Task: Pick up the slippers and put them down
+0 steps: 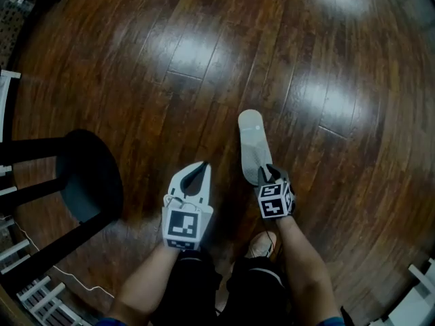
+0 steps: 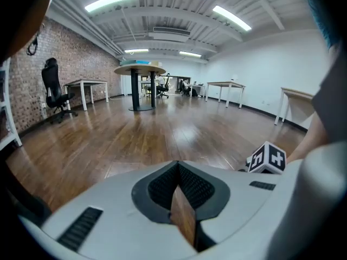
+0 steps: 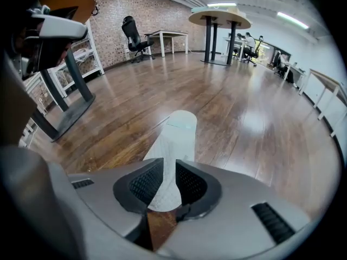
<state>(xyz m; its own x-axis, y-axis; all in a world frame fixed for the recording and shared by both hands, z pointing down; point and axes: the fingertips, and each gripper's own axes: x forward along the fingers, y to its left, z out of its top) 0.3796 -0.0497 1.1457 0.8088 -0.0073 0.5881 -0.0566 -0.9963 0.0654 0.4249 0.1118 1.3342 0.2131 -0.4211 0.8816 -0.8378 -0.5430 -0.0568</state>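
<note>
Brown floorboards (image 1: 136,60) fill the head view, with a black stool (image 1: 85,172) at its left edge. Just right of the stool, in the lower middle, the left gripper (image 1: 202,167) has its tongs pressed together on nothing, apart from the work. Right of that, the pale slipper (image 1: 253,141) lies flat on the boards at the frame's centre. Its rounded far end points to the top and its near end sits under the right gripper (image 1: 270,174), whose tongs are spread a little with that near end between them.

The step in hand looks like letting the slipper go now that it is down. To do it well, spread the tongs further until both pads stand plainly off the slipper. Then lift out along the gripper's own line, so no pad snags the edge and drags or tips it. The left gripper is best kept where it is.

The left gripper view alone shows its pads meeting with nothing between them, and a round table (image 2: 140,69) far up the room. The head view alone gives the slipper's full length and shows that it lies flat. There the marker cube hides the tongs, while the right gripper view shows the narrow gap with white slipper in it. No view shows a second slipper.
</note>
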